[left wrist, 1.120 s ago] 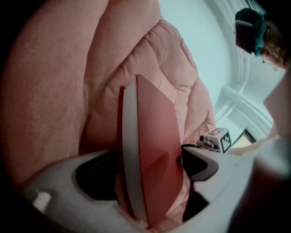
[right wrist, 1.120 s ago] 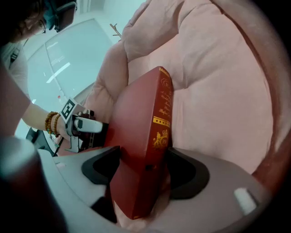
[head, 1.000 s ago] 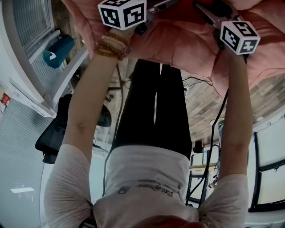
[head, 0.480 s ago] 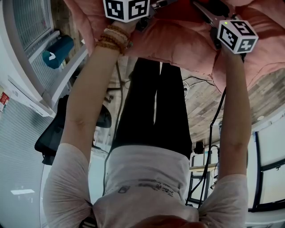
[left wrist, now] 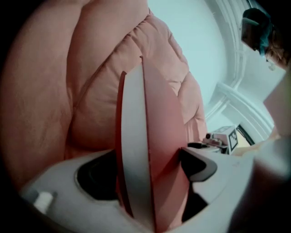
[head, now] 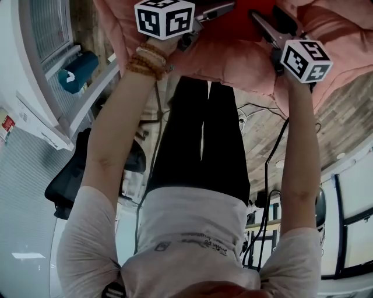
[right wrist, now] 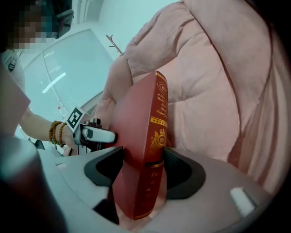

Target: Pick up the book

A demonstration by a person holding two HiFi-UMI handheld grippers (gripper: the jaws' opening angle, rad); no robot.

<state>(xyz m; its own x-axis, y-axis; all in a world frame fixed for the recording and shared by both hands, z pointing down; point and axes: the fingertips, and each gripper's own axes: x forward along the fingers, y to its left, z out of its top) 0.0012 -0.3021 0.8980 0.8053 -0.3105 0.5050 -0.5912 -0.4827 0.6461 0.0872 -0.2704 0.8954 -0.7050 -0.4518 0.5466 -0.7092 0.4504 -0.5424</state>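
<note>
The red book point(head: 236, 20) hangs between my two grippers above a pink quilt point(head: 233, 58). In the left gripper view its white page edge and red cover point(left wrist: 150, 136) stand upright between the jaws of my left gripper point(left wrist: 145, 170), whose pads press on both covers as the jaws close. My right gripper point(right wrist: 141, 173) grips the gold-printed spine end of the book point(right wrist: 152, 136), its jaws also closing. In the head view the left gripper point(head: 217, 10) and right gripper point(head: 260, 22) face each other across the book.
The pink quilt point(right wrist: 213, 86) fills the space behind the book. A teal roll point(head: 76, 70) lies on a white ledge at the left. A black chair point(head: 70, 174) stands below it. Cables point(head: 265, 169) run over the wooden floor at the right.
Both grippers have shifted slightly with the book between them. The right marker cube has come a little toward the left one, and more of the red cover shows at the top edge.
</note>
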